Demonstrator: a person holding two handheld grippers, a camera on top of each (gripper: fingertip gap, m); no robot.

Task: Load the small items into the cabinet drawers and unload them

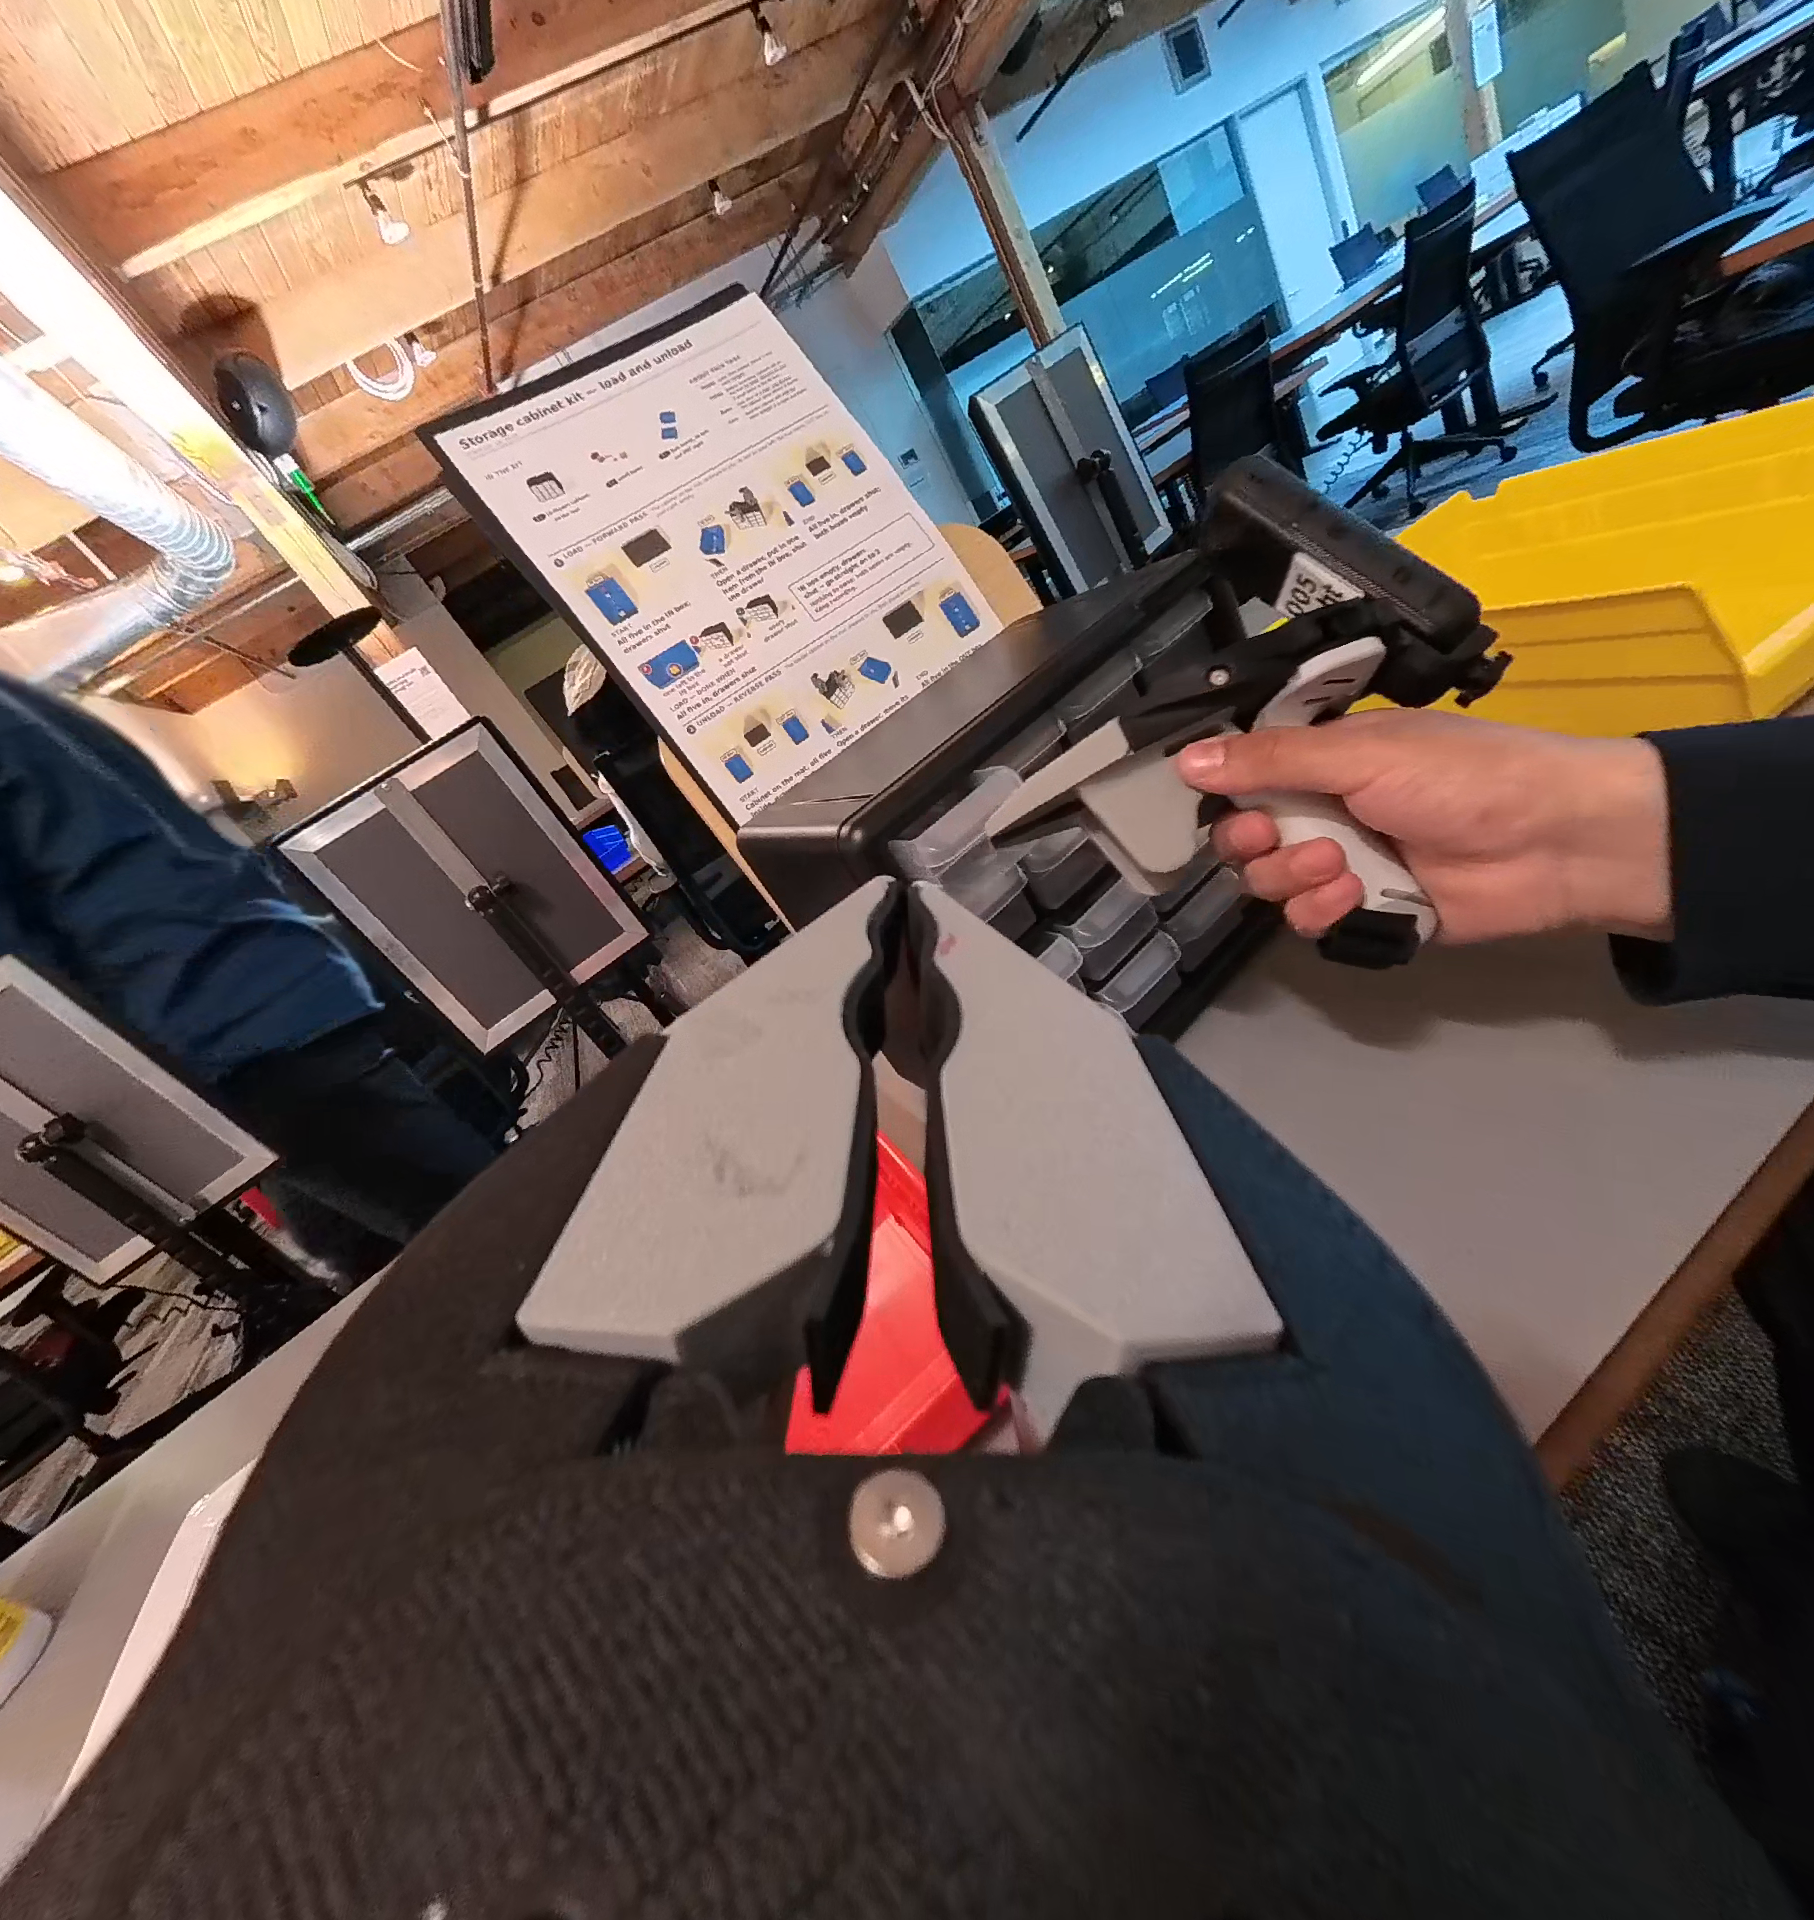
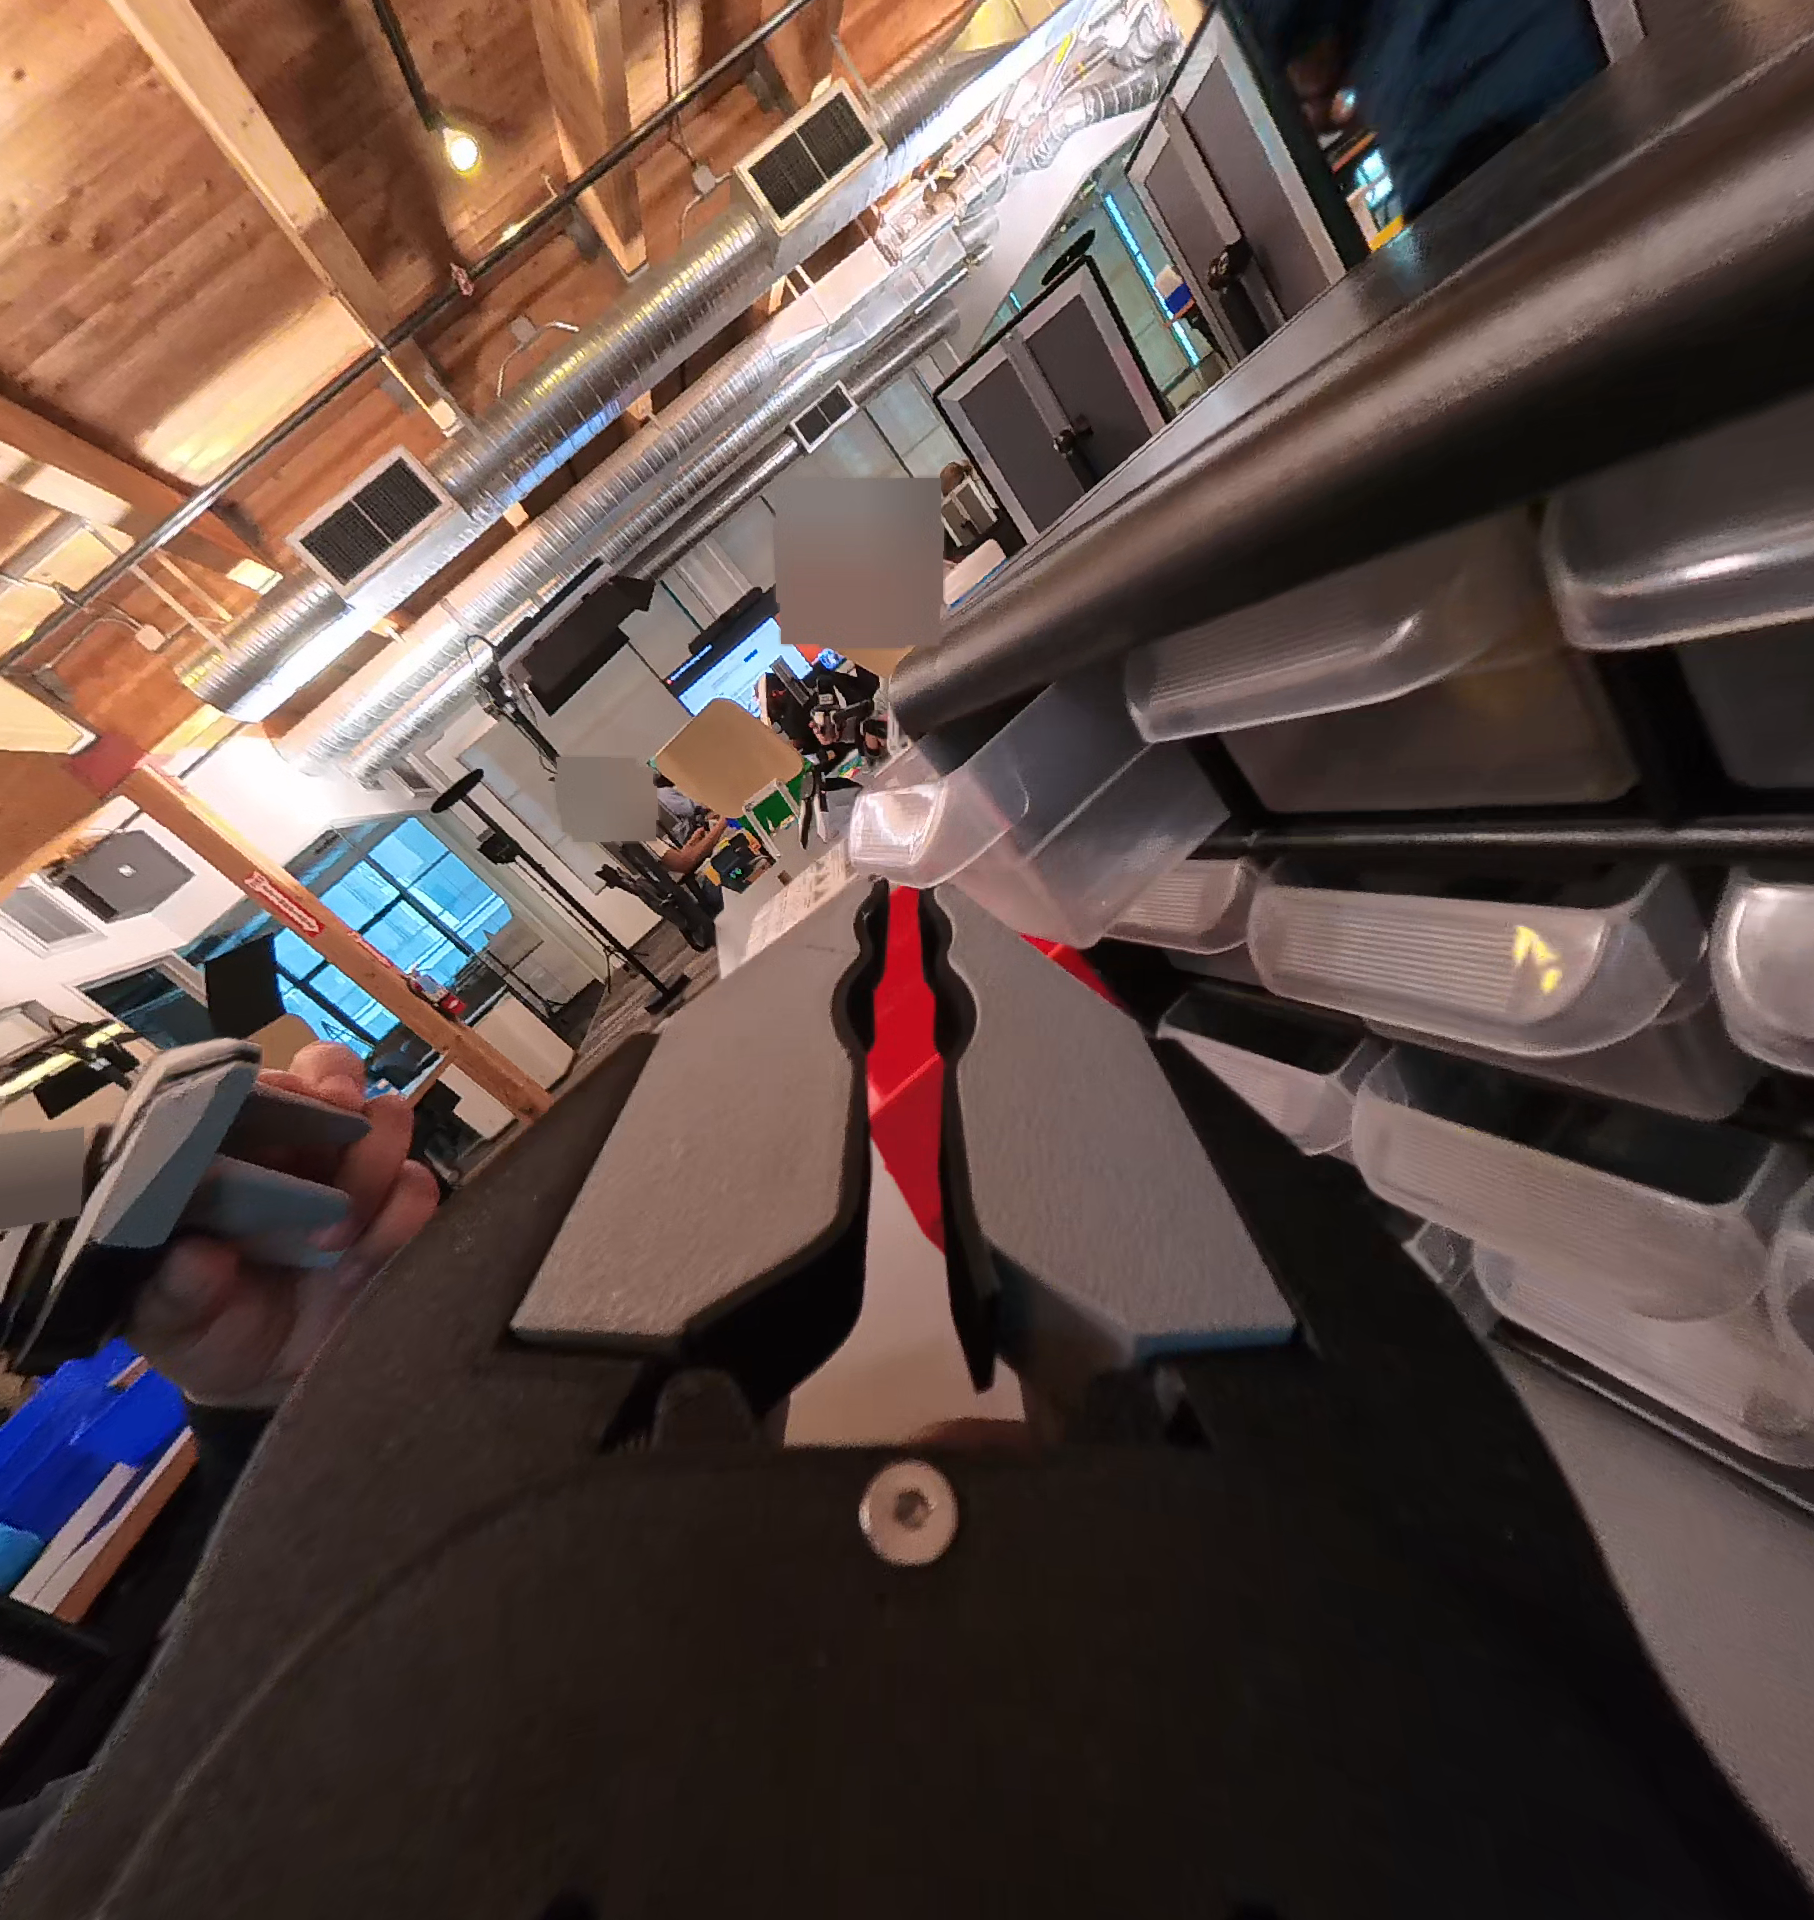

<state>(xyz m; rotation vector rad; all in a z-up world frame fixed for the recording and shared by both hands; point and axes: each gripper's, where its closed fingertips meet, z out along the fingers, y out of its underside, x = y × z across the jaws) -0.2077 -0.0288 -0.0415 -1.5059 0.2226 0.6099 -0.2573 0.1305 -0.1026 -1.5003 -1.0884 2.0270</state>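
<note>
Table: a pale grey top across the right half of the left wrist view; it carries the cabinet at working height.
Yellow bin: a big open tray at the upper right, behind the cabinet, probably parked out of the reach path.
Instruction board: a printed sheet propped upright at centre, behind the cabinet, facing the person so it can be read while working.
Drawer cabinet: a black frame right of centre, its rows of clear plastic drawers facing the person's hand for a straight pull.
Open drawer: the top-row end drawer, slid part-way out while its neighbours sit flush; likely the one being loaded or emptied.
Right gripper: centre of its own view, fingertips together on nothing visible, just under the open drawer's clear front lip; whether they touch it cannot be told.
Left gripper: centre of its own view, fingertips together and bare, held back from the cabinet, seemingly waiting.
Small items: none can be made out in any drawer or gripper.
</note>
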